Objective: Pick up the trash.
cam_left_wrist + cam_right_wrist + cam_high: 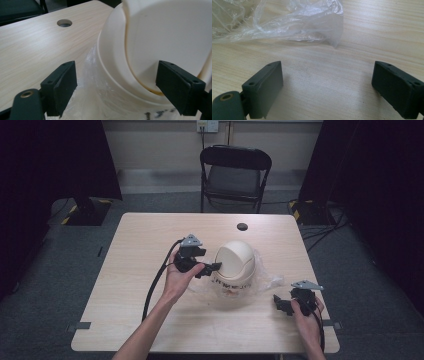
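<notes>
— Behind the wooden table (150, 320) I see a grey carpet floor, a black folding chair (235, 172) at the far side and dark curtains on both sides. What do you have at the left?

— At the left, my left gripper (212, 267) is held over the table in the person's left hand (175, 277), with a black cable (155, 282) hanging down from it toward the near edge. In the left gripper view its jaws stand wide apart and hold nothing; they are just beside the cream dome lid of the small swing-top bin (234, 270).

— And the bin itself?

— It stands near the middle of the table, upright, with a clear plastic bag (267, 277) around its lower part and spreading out on the wood to the right. Beyond it there is a round cable hole (242, 226) in the tabletop.

— The right side?

— My right gripper (280, 305) is low near the front right corner, in the right hand (306, 320). Its jaws are also wide, empty, and the bag's edge (312, 22) lies ahead of them, apart.
</notes>
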Motion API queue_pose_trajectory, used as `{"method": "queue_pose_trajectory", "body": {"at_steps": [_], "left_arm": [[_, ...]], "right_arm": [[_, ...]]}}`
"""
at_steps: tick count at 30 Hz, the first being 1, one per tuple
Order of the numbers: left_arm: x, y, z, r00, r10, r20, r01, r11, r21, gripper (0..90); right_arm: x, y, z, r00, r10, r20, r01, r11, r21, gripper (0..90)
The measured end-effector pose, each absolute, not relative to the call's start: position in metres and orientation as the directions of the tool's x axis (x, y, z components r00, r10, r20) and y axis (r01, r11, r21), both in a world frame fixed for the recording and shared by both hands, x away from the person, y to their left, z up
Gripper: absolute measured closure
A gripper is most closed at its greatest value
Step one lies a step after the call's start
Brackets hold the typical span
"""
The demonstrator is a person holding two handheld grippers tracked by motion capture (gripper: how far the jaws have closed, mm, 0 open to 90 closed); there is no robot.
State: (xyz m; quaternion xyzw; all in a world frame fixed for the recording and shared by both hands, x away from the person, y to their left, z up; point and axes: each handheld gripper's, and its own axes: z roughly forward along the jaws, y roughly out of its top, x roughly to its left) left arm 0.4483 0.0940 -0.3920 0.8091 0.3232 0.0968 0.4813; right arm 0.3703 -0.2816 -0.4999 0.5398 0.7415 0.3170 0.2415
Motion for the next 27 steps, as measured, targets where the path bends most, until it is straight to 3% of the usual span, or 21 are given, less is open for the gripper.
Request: {"method": "queue_pose_trajectory", "body": {"at_steps": [15, 27], "left_arm": [[0.468, 0.076, -0.409, 0.747, 0.647, -0.151, 0.475, -0.362, 0.802, 16.4], [0.472, 0.088, -0.406, 0.755, 0.623, -0.206, 0.476, -0.305, 0.825, 16.7]], "right_arm": [[0.37, -0.282, -0.5, -0.3, 0.954, -0.016, 0.648, 0.216, 0.731, 9.4], [0.371, -0.282, -0.5, -0.305, 0.952, -0.013, 0.648, 0.218, 0.73, 9.4]]}}
